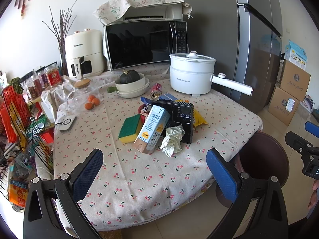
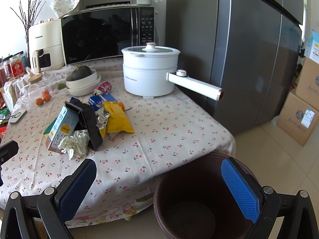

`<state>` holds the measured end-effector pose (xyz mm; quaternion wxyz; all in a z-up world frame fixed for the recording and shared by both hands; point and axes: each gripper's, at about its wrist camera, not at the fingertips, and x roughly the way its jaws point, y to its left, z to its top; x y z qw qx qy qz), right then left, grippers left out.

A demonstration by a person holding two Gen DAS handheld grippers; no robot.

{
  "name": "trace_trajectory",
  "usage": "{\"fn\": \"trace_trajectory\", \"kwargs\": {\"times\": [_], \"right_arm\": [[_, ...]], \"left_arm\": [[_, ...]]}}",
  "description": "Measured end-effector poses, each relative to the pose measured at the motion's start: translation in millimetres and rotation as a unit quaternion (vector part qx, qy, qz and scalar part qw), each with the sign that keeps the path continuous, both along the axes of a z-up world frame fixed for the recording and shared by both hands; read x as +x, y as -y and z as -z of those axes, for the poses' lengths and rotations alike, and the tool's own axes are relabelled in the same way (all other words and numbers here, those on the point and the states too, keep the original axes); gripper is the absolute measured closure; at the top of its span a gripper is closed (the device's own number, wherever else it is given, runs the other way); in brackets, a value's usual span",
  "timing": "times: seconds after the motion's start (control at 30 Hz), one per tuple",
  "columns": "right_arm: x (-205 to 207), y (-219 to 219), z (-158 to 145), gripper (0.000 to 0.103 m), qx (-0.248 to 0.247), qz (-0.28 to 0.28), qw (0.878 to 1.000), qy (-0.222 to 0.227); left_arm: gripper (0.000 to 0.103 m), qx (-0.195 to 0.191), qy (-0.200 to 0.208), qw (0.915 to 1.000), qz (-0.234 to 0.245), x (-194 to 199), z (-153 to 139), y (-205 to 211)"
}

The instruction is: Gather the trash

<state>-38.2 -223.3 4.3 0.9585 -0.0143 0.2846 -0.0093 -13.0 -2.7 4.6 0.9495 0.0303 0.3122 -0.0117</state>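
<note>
Plainly, I have both claws spread wide and empty: left gripper [image 1: 154, 172], right gripper [image 2: 158, 187]. Nearest on the table [image 1: 159, 179] lies the crumpled paper [image 1: 173, 139], touching the milk carton [image 1: 152, 128]; light and soft, I'd pinch its bulk. Only my right view looks into the brown bin [image 2: 199, 203], seemingly empty.

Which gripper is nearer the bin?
Right. The right gripper hangs open over the near rim of the bin; the left gripper, also open, is over the table's front edge, left of the bin.
</note>
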Motion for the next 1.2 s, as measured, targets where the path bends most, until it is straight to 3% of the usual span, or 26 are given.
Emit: {"fn": "trace_trajectory", "kwargs": {"times": [0.3,0.63,0.83,0.97,1.2], "right_arm": [[2.0,1.6,0.9,0.0,-0.002,-0.001,1.0,-0.007],[43.5,-3.8,-18.3,0.0,-0.02,-0.044,0.997,-0.057],[75.5,-9.5,-13.0,0.0,-0.035,-0.048,0.997,-0.059],[97.7,-8.5,10.4,0.0,-0.025,-0.055,0.992,-0.108],[120.2,-0.7,19.4,0.0,0.002,-0.042,0.99,-0.132]], "left_arm": [[0.0,0.0,-0.009,1.0,0.001,4.1,-1.1,-4.7],[0.0,-0.003,-0.094,0.9946,0.044,59.5,3.7,-24.5],[0.0,-0.01,-0.132,0.9894,0.059,111.3,32.5,-33.9],[0.0,-0.034,-0.149,0.9865,0.058,145.6,54.0,-37.9],[0.009,-0.084,-0.171,0.9806,0.045,191.9,83.7,-44.7]]}}
